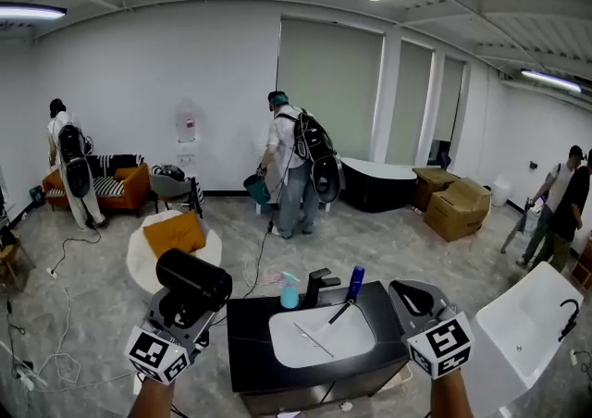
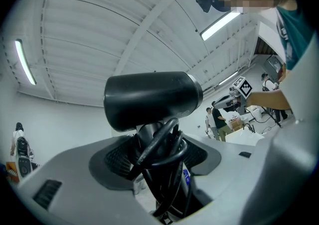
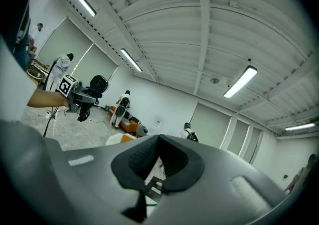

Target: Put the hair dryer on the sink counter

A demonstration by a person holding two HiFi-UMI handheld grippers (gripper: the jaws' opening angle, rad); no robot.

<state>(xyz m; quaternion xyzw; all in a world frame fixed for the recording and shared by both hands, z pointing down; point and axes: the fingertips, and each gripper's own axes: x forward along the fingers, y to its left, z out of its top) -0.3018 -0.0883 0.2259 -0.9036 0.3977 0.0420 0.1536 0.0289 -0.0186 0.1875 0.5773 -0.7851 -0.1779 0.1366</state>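
Observation:
A black hair dryer (image 1: pixel 192 281) is held up left of the sink counter (image 1: pixel 245 338), level with the counter's left edge. My left gripper (image 1: pixel 188 312) is shut on its handle. In the left gripper view the dryer's barrel (image 2: pixel 149 97) lies crosswise above the jaws, and the handle with its looped cord (image 2: pixel 160 155) sits between them. The counter is black with a white basin (image 1: pixel 319 333) and a black faucet (image 1: pixel 318 286). My right gripper (image 1: pixel 413 301) is shut and empty over the counter's right end; its pads (image 3: pixel 149 157) meet in the right gripper view.
A light blue bottle (image 1: pixel 289 292) and a dark blue bottle (image 1: pixel 355 282) stand behind the basin. A white tub (image 1: pixel 529 324) is at the right. An orange cushion on a white pouf (image 1: pixel 174 237), cardboard boxes (image 1: pixel 458 208), floor cables and several people are farther off.

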